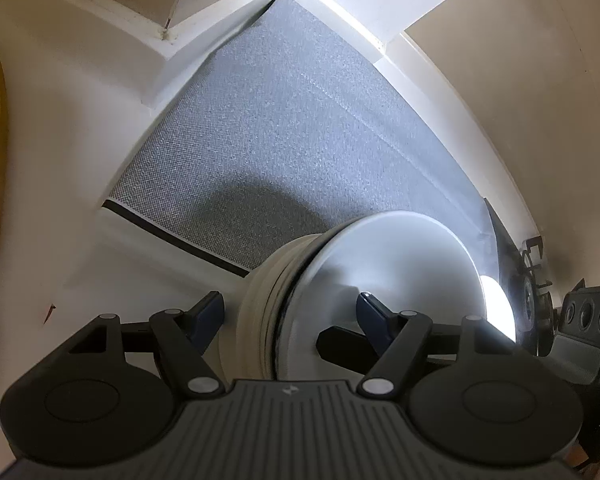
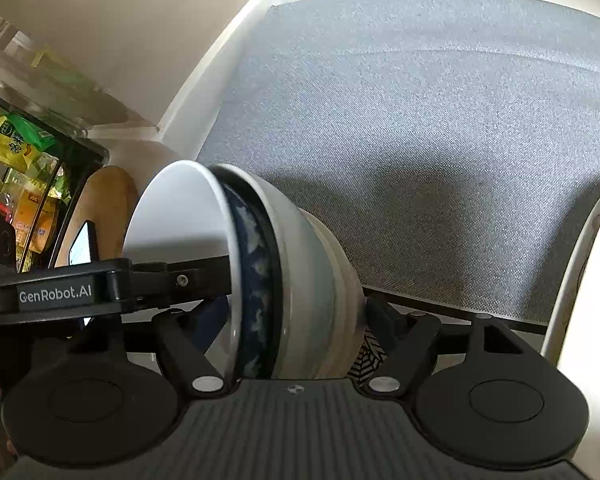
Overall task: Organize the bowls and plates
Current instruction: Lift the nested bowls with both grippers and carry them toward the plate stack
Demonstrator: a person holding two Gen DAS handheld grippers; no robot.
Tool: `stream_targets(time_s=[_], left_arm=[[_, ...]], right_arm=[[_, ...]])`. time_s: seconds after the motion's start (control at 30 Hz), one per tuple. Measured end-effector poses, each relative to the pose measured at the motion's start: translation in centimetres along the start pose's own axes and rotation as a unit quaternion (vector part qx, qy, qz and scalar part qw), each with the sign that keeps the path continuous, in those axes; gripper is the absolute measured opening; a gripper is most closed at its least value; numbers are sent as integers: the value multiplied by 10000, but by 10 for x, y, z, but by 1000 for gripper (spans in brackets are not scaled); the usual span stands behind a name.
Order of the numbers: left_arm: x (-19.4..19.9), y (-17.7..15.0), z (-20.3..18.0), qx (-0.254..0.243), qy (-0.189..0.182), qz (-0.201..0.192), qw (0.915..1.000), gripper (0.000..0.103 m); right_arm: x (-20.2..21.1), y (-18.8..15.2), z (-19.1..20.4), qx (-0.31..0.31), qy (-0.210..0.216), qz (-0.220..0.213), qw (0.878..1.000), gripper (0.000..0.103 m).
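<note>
Between the spread fingers of the left gripper [image 1: 290,314] sat a nested stack of bowls [image 1: 340,300] tipped on its side, one fingertip inside the top white bowl, the other outside the stack's wall; whether the pads pressed it could not be told. The right gripper [image 2: 296,314] likewise straddled the same stack, its jaws wide around the blue-patterned bowl [image 2: 256,280] sandwiched between white ones. Behind lay a grey liner mat [image 2: 420,120] on a white shelf [image 1: 80,160].
</note>
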State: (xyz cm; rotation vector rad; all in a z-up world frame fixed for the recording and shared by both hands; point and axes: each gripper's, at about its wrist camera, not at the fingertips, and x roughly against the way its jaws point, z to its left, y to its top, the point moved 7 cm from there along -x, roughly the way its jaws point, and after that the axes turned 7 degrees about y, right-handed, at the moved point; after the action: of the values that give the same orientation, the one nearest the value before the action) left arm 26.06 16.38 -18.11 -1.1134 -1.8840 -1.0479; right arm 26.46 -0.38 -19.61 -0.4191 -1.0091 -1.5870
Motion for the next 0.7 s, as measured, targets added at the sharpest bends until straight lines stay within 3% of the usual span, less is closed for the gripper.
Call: stream_targets(time_s=[0.7], left_arm=[[12, 10, -2, -4, -147, -190, 9997, 78]], right_arm=[[8, 19, 9, 145, -267, 51, 9995, 73]])
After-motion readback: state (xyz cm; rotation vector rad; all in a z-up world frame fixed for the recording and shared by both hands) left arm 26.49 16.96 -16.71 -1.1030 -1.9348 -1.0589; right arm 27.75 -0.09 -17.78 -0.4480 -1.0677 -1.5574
